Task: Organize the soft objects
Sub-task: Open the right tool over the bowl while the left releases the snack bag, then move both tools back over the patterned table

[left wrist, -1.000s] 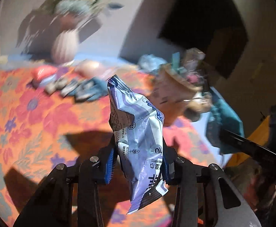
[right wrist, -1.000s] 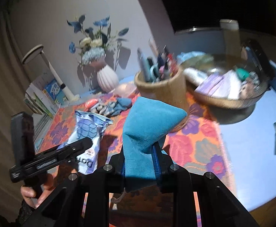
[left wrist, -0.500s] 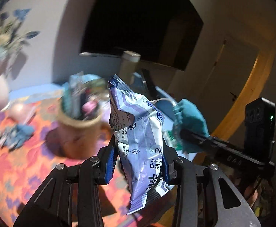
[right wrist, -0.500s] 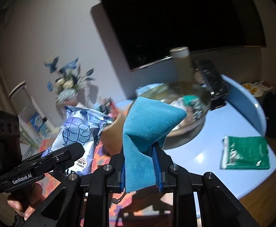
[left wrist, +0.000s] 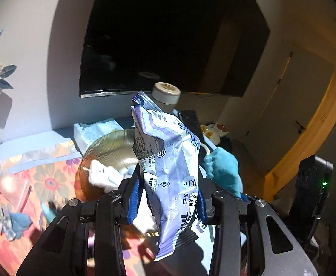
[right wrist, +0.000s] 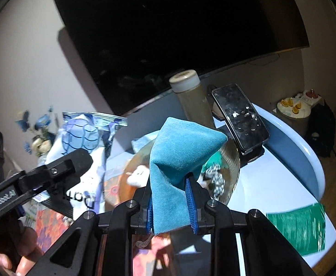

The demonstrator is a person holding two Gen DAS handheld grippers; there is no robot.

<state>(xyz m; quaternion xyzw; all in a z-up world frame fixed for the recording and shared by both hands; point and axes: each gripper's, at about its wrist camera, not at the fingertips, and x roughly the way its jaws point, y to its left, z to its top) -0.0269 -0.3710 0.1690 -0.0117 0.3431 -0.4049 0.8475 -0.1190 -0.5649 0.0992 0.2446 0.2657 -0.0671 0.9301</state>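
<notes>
Both hands are loaded and up off the table. The left gripper (left wrist: 168, 202) is clamped on a crinkly wipes pack (left wrist: 168, 161), which stands up between the blue pads; the right gripper (right wrist: 170, 209) is pinched on a folded teal cloth (right wrist: 179, 151), its peak flopping over the top. Both are held in the air above the near edge of the woven bowl (right wrist: 233, 161), the pack just to the left of the cloth. The bowl already has a few soft bits in it: something white (left wrist: 103, 174) and a speckled bundle (right wrist: 215, 177), so I'd say the sorting is partway through. What looks to be left is lowering these two into the bowl and letting go. A green packet (right wrist: 301, 227) lies on the pale table (right wrist: 271, 188) to the right, and small cloth items (left wrist: 16, 224) sit on the flowered mat (left wrist: 43, 179) to the left, possibly next in line.
</notes>
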